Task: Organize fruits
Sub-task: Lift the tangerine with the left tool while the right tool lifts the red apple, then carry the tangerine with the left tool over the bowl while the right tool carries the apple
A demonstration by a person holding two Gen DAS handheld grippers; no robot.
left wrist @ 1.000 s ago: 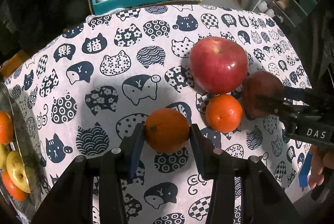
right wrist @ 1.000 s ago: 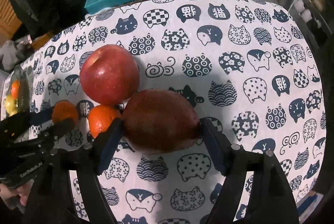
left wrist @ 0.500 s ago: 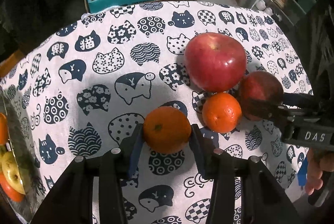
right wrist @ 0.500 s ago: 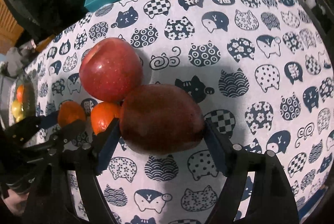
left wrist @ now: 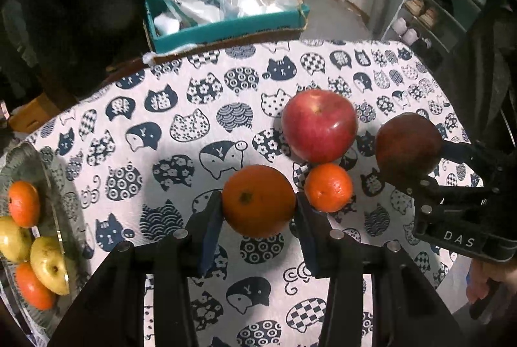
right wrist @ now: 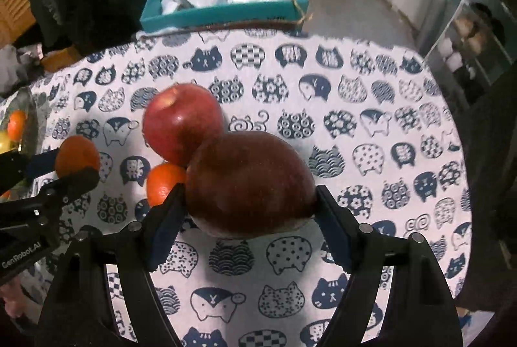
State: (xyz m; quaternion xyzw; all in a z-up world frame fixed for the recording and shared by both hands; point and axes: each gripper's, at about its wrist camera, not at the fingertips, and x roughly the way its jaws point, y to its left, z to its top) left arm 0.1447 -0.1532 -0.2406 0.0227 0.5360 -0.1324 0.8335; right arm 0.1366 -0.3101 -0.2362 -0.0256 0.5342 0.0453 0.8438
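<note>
The left gripper [left wrist: 258,211] points steeply down over the table, its two blue-padded fingers [left wrist: 210,224] clamped on either side of an orange [left wrist: 258,200]. To its right, the right gripper [right wrist: 250,203] tilts down at much the same angle, its jaws set wider and pressed against the flanks of a dark red apple [right wrist: 250,182]. Part of a hand [left wrist: 481,279] shows beneath the right gripper's black body.
</note>
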